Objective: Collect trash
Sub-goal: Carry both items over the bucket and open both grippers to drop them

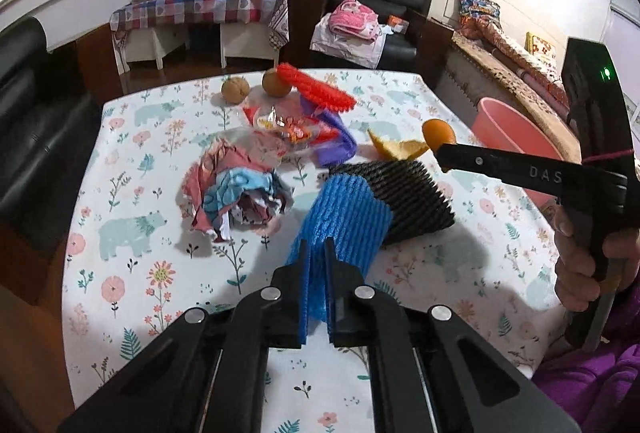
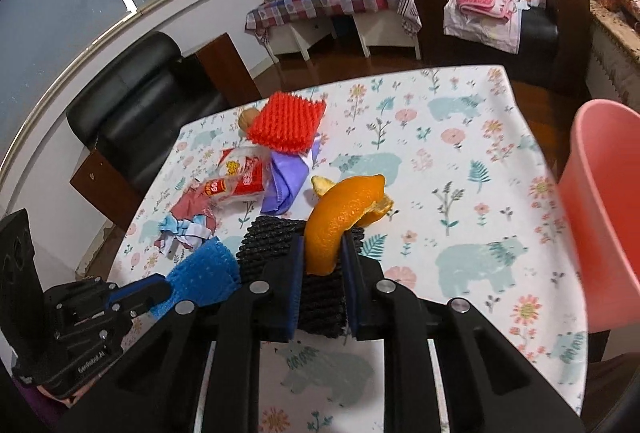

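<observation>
My left gripper [image 1: 317, 253] is shut on a blue foam fruit net [image 1: 344, 213], which lies on the floral tablecloth [image 1: 152, 273]. That blue net [image 2: 204, 273] overlaps a black foam net [image 1: 404, 193] behind it. My right gripper [image 2: 322, 249] is shut on a curled orange peel [image 2: 340, 217], held above the black net [image 2: 272, 237]. In the left wrist view the right gripper [image 1: 448, 157] holds the peel [image 1: 438, 133] over more peel [image 1: 396, 149] on the cloth. A pink bin [image 2: 604, 217] stands at the table's right edge.
Farther back on the table lie a crumpled paper wad [image 1: 236, 189], a clear snack wrapper [image 1: 288, 125], a purple bag [image 1: 340, 141], a red foam net [image 1: 316, 89], an orange [image 1: 275, 83] and a walnut [image 1: 235, 90]. Black armchairs stand left and behind.
</observation>
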{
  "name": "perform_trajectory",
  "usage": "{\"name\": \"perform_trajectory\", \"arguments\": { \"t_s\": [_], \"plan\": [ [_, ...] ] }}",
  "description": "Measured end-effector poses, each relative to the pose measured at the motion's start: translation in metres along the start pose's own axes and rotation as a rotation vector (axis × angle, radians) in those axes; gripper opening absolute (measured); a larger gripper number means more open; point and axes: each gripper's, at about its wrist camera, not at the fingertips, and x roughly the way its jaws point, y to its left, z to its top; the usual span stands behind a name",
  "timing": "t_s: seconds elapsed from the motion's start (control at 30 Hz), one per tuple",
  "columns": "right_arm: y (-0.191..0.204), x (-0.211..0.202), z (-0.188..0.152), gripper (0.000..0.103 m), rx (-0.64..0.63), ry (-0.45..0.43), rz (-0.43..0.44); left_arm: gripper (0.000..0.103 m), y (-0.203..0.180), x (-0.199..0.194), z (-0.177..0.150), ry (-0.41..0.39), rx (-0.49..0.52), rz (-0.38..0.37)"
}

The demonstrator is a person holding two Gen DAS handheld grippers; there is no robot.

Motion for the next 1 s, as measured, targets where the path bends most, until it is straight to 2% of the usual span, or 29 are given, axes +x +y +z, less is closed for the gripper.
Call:
{"name": "perform_trajectory", "arguments": {
  "t_s": [0.17,0.4,0.53,1.0],
  "plan": [
    [-0.009,-0.019,0.001,0.019,0.004,-0.039,-0.016,0.005,-0.011,-0.016,0.011,-0.052,0.003,-0.014],
    [-0.037,-0.048,-0.002,0.019,0.046,-0.103,-0.062,0.005,-0.036,-0.019,0.03,-0.099,-0.005,-0.063],
    [-0.057,-0.062,-0.002,0.019,0.082,-0.134,-0.1,0.005,-0.059,-0.012,0.045,-0.104,-0.003,-0.11],
    [-0.15,-0.11,-0.011,0.019,0.256,-0.22,-0.27,0.005,-0.157,0.024,0.086,-0.09,0.113,-0.23]
  ]
}}
